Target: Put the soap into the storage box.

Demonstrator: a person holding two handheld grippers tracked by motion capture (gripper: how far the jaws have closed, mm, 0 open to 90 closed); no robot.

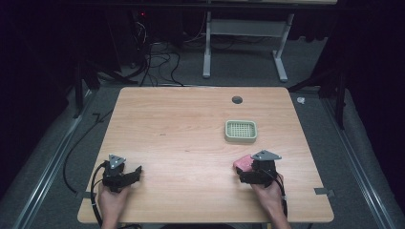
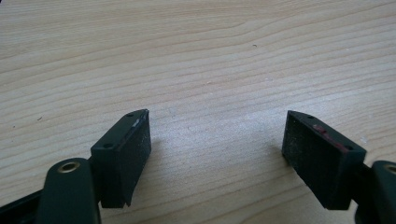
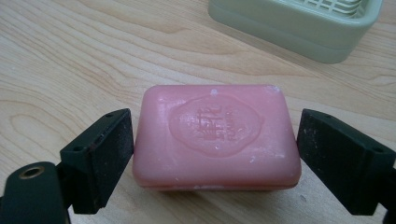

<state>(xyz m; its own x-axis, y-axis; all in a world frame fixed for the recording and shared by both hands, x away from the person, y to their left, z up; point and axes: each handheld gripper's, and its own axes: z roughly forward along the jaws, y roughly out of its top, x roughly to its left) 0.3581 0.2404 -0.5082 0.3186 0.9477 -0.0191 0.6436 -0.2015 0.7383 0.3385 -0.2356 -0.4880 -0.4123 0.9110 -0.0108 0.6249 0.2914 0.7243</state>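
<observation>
Pink stamped soap bar (image 3: 216,135) lies flat on the bench (image 3: 70,56)
Its long axis spans the right gripper's (image 3: 216,156) open fingers (image 3: 100,156); left gripper (image 2: 217,158) gapes empty

Lit tabletop, dark room around it.
High view: wooden table (image 1: 191,143) evenly bright, surroundings falling to near black, picture soft and low in detail. Gripper views: diffuse light, soft shadows on the wood beside the black pads (image 2: 123,156), mild sheen on the pink soap (image 3: 217,135); the green soap dish (image 3: 299,28) slightly out of focus.
</observation>
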